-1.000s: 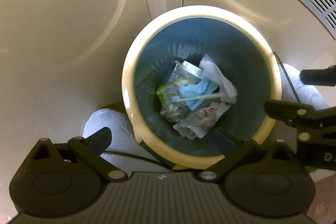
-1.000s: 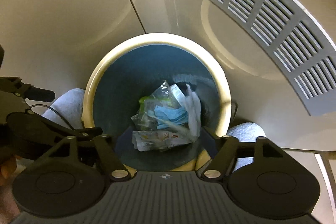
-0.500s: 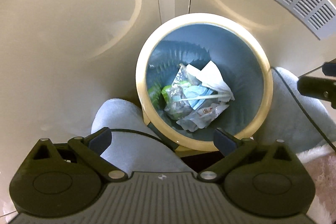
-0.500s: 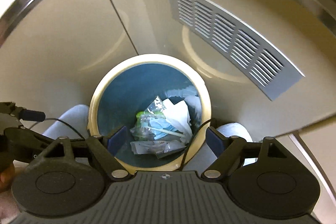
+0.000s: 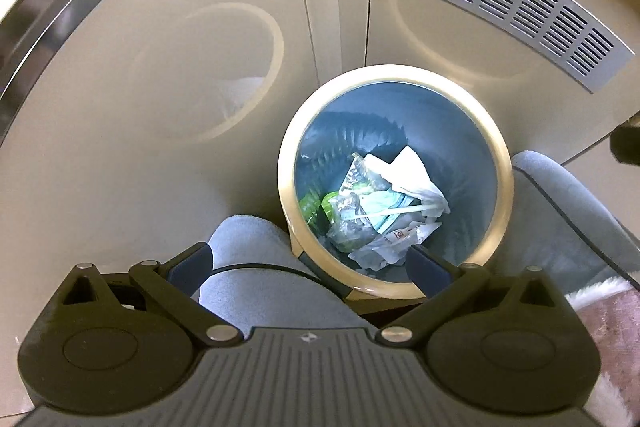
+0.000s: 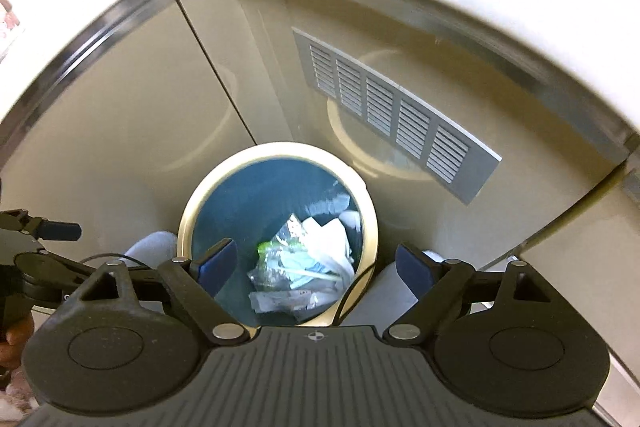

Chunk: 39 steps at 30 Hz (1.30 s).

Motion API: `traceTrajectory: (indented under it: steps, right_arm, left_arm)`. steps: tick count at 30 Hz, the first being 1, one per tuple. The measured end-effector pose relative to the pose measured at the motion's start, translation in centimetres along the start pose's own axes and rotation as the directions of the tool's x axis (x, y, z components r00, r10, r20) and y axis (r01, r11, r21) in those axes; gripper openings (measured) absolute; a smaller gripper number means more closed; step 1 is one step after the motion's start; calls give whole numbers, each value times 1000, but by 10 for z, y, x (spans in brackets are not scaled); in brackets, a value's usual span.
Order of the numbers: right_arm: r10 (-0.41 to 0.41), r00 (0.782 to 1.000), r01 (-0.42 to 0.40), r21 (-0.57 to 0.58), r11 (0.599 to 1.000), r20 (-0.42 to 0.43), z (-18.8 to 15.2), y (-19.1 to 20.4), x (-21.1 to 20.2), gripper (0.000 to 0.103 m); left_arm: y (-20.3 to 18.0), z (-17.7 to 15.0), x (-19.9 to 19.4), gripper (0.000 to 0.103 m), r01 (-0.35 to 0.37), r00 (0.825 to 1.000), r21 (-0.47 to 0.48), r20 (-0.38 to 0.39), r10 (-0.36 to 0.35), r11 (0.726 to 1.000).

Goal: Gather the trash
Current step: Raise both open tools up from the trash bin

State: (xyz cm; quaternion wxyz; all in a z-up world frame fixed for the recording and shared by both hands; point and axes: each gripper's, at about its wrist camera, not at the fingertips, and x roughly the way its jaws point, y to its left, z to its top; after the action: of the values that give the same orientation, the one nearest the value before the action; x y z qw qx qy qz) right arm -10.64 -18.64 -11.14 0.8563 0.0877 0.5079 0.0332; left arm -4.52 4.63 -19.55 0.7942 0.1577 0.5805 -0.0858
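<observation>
One bin (image 5: 505,183) — crumpled wrappers (image 5: 380,211) inside

Both tongs point steeply down, left tongs (image 5: 308,265) spread empty, right tongs (image 6: 316,267) just widened, gripping nothing.

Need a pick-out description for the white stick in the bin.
Find the round cream-rimmed bin with blue liner below the grey slatted vent. In its trash pile, the thin white plastic stick lies across pale blue paper: the only straight, rigid piece among crumpled wrappers.
</observation>
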Motion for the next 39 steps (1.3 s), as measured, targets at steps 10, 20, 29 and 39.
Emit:
traceTrajectory:
  steps: [10, 20, 29, 39]
  right_arm:
    - [18, 999, -19, 22, 1000, 26, -3, -5, -13, 90]
    - [57, 998, -56, 29, 998, -5, -6, -8, -16, 92]
    - [61, 998, -61, -79, 995, -1, -10, 13, -19, 93]
    - [32, 999, -30, -131, 991, 10, -11, 27, -24, 93]
  left_arm:
    - [-8, 2, -9, 103, -23, 999, 47, 26, 21, 999]
    - [-10, 8, -27, 103, 7, 1000, 34, 17, -8, 999]
    - [-6, -1, -59, 103, -13, 999, 45, 33, 12, 999]
    - [4, -3, -71, 103, 54, 997, -49, 57, -51, 997]
